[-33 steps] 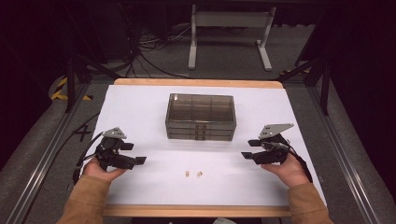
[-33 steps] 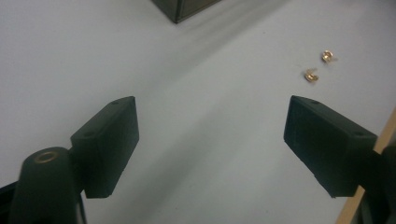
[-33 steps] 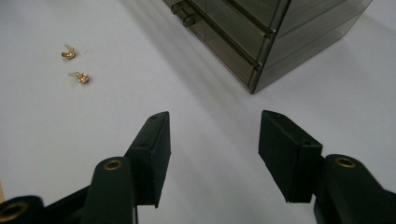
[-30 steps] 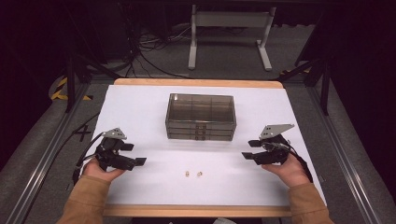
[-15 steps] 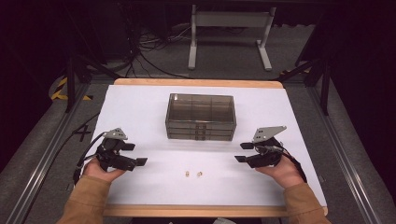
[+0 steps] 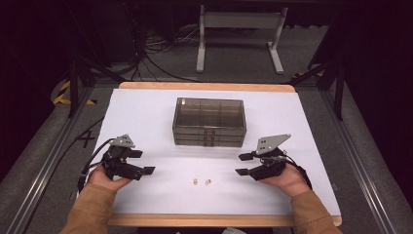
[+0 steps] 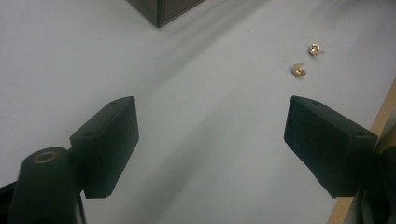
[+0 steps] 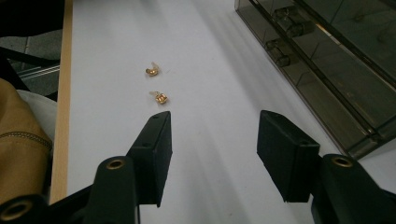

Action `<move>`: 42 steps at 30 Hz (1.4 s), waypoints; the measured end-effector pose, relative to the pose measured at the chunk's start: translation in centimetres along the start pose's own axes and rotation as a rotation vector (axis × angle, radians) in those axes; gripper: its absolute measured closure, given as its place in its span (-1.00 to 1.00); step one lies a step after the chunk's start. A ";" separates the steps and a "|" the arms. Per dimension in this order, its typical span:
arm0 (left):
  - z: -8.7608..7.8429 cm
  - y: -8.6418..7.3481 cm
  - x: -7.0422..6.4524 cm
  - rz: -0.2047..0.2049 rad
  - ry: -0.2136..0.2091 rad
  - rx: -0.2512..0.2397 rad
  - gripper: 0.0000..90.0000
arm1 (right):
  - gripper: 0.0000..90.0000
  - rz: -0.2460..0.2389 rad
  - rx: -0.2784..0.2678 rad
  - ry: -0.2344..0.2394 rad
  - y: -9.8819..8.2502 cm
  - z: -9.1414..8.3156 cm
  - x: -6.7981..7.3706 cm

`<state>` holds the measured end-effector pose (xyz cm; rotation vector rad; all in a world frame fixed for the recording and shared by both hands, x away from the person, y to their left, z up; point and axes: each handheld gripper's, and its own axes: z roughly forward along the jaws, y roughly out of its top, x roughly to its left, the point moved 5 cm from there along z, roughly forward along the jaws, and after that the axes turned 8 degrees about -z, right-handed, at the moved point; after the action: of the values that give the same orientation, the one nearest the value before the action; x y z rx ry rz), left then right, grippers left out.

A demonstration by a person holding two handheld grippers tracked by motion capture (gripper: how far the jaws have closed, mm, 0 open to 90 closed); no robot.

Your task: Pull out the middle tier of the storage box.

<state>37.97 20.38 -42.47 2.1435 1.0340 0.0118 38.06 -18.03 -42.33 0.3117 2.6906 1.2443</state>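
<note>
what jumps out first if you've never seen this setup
A smoky clear drawer box sits mid-table on the white tabletop. Two tiny gold earrings lie near the front edge, flanked by the left gripper and the right gripper, both with jaws apart and empty.

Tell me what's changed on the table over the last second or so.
The right tongs slid inward toward the two small gold pieces, jaws open and empty. The left tongs, the gold pieces and the drawer box stayed put.
</note>
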 end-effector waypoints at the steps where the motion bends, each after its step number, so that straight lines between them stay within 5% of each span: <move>1: 0.0 0.0 0.0 0.000 0.000 0.000 -0.59 | 0.01 -0.001 -0.001 0.001 0.0 0.1 0.0; 8: 0.1 0.0 -0.1 -0.004 -0.004 0.006 -0.57 | 0.02 -0.081 0.005 0.010 0.0 0.5 0.5; 14: 0.0 0.0 -0.2 -0.004 -0.014 0.005 -0.54 | 0.05 -0.085 -0.007 0.011 0.1 0.8 0.6; 19: -0.1 0.0 -0.1 -0.007 -0.013 0.001 -0.54 | 0.10 -0.113 -0.008 -0.037 0.2 0.8 0.5; 42: -0.1 0.0 0.1 -0.013 0.004 -0.010 -0.57 | 0.13 -0.395 -0.016 -0.299 0.9 0.7 1.8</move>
<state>37.94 20.52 -42.41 2.1286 1.0488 0.0152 36.59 -16.50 -42.19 -0.0367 2.3373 1.0109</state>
